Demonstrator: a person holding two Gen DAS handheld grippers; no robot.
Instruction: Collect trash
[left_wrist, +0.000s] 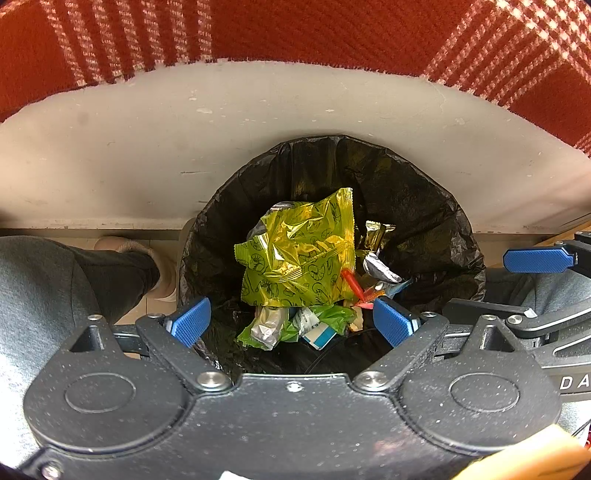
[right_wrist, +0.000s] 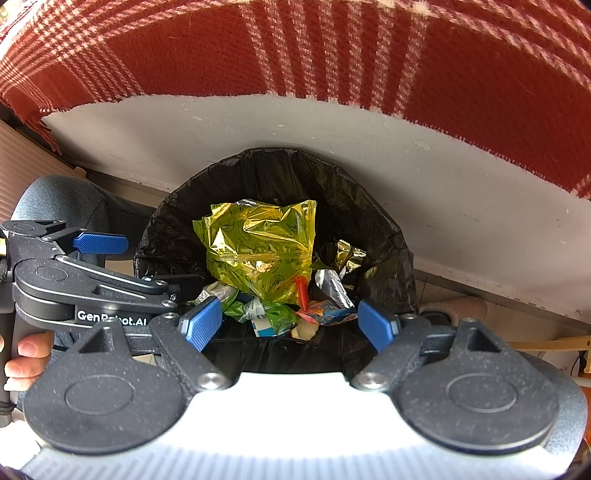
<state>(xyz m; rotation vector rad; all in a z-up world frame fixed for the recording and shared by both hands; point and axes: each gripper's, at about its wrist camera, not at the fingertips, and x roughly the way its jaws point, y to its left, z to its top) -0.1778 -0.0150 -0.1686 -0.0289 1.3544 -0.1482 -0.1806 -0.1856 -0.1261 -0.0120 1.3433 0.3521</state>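
Both tools hang over the mouth of the bin, which suggests a drop-off. The left hand-held gripper is spread wide with nothing between its blue pads, and the right hand-held gripper is likewise released and empty.

The trash sits inside the black liner: a yellow-green snack bag lies on top, propped against the far wall, with a silver wrapper, a red piece and green wrappers lower down toward the near side. What lies beneath the big bag cannot be made out.

The bin stands close against a pale wall under a red checked cloth, so the far side is shut off. Open room lies only upward and back toward the person, whose foot rests just left of the rim. The two tools hang side by side, leaving little lateral clearance.
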